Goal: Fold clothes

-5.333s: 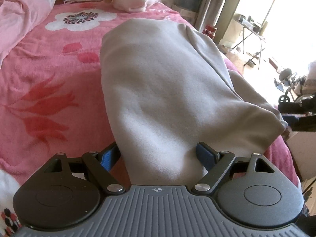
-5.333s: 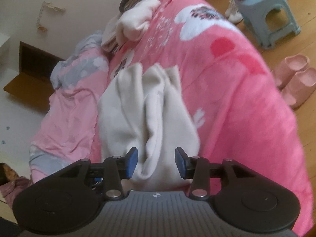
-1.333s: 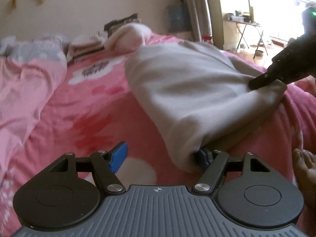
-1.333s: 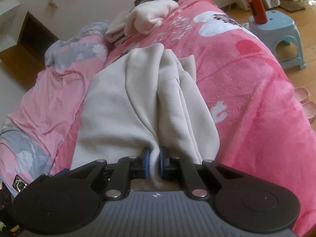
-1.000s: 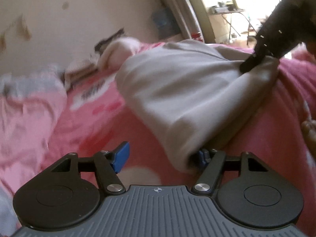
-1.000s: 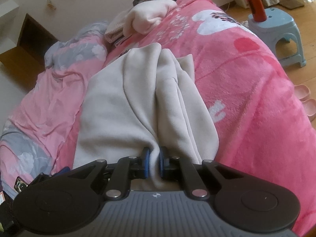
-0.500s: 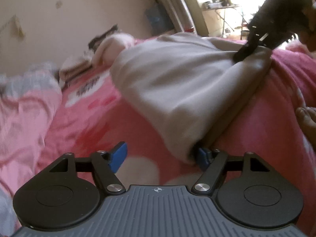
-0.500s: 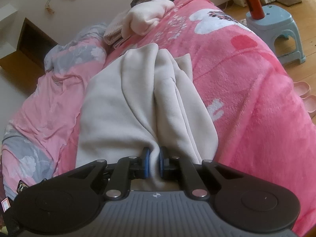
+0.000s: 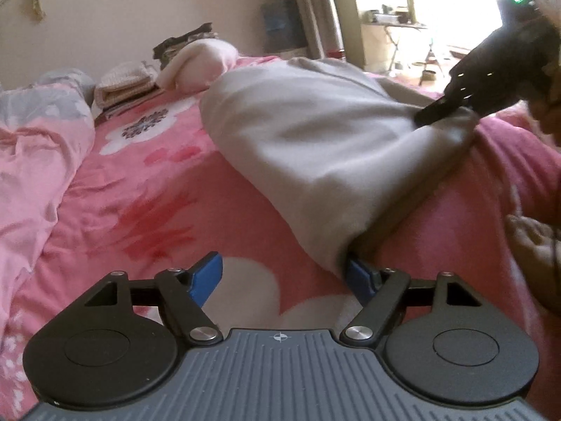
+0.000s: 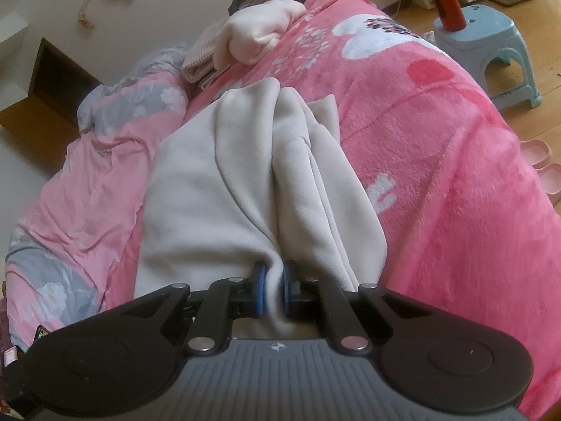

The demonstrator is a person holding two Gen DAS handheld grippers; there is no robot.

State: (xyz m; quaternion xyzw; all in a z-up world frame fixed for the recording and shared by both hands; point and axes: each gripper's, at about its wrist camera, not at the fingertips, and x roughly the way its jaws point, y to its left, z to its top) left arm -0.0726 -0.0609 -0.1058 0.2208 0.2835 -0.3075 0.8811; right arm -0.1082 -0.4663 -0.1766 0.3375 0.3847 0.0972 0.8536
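Beige garment (image 9: 315, 140) spread lengthwise on pink floral blanket (image 9: 147, 210), running away from both sets of fingers.

Right gripper (image 10: 273, 289) nearly closed, blue pads pinching a gathered near-edge fold of garment (image 10: 217, 189); fabric bunches into ridges just ahead of the pads. Probably anchoring that corner so the edge stays taut for the next fold. Also visible in left view as black tool (image 9: 491, 80) biting the far-right corner.

Left gripper (image 9: 284, 277) spread wide, gripping nothing. Garment's near corner lies against right-hand blue finger (image 9: 361, 277); left-hand finger (image 9: 207, 275) over bare blanket, well apart from cloth. Likely lining up to take that corner, matching the right's hold. Not yet pinched.

Containers: none in use. Light-blue stool (image 10: 491, 42) beyond the right fingers carries a red bottle (image 10: 445, 0). Stacked clothes (image 9: 189, 63) at far end of bed, past the garment.
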